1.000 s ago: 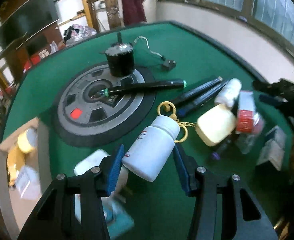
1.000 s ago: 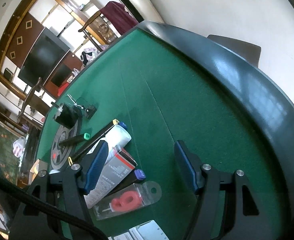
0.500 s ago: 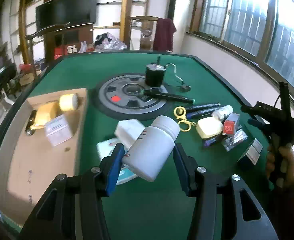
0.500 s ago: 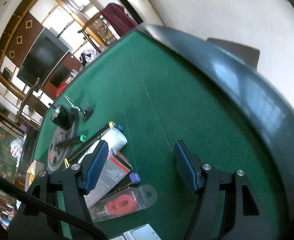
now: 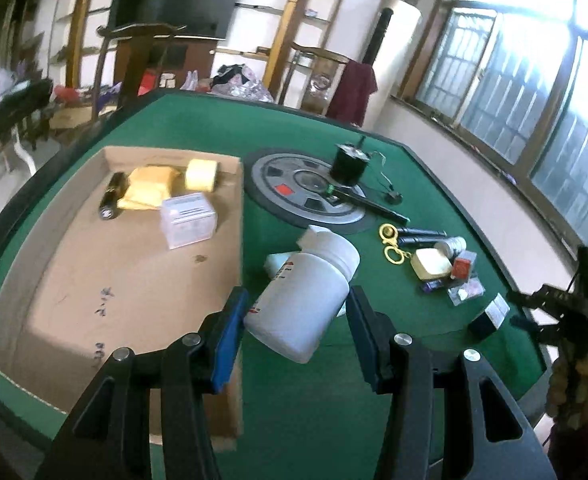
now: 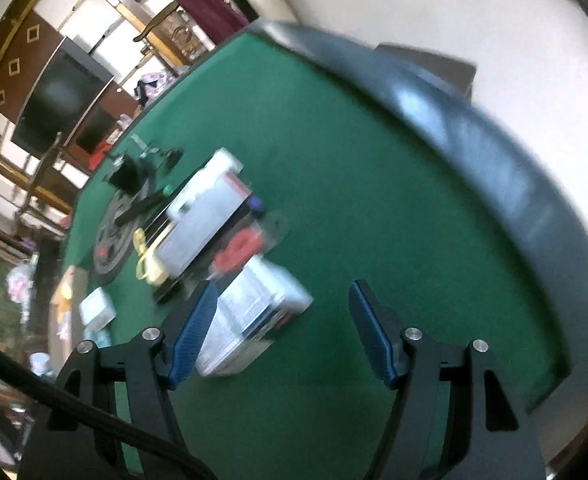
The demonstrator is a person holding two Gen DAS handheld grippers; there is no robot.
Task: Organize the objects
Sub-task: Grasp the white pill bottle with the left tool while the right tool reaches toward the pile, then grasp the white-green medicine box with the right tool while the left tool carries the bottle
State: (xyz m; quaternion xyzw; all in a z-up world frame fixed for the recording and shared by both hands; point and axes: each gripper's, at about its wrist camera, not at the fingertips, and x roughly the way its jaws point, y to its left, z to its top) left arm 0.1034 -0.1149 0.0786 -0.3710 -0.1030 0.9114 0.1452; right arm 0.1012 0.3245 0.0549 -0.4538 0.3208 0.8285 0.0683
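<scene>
1. A white bottle (image 5: 306,296) is clamped between the blue pads of the left gripper (image 5: 297,334), tilted with its cap up and to the right, base nearest the camera
2. The bottle is held in the air above the green table (image 5: 213,128), just beside the right wall of a shallow cardboard box (image 5: 133,292); the left pad (image 5: 229,340) is seen over that wall
3. The bottle is seen as plain white plastic with a wide white screw cap and a label with a red stripe and dark print on its left side; the print cannot be read
4. Inside the box, at its far end, a small white carton (image 5: 187,220), a yellow packet (image 5: 147,192), a pale yellow roll (image 5: 201,175) and a dark cylinder (image 5: 111,200) are found
5. Right of the bottle, yellow rings (image 5: 390,240), dark pens (image 5: 422,236), a cream case (image 5: 430,266) and small packs lie loosely grouped on the felt
6. The right gripper (image 6: 281,332) is held with its jaws wide apart and nothing gripped; a white printed box (image 6: 253,312) lies on the table just behind its left pad (image 6: 191,336), blurred, and contact cannot be told
7. In the left wrist view the right gripper (image 5: 558,312) is seen at the table's right edge, held by a hand (image 5: 574,376)
</scene>
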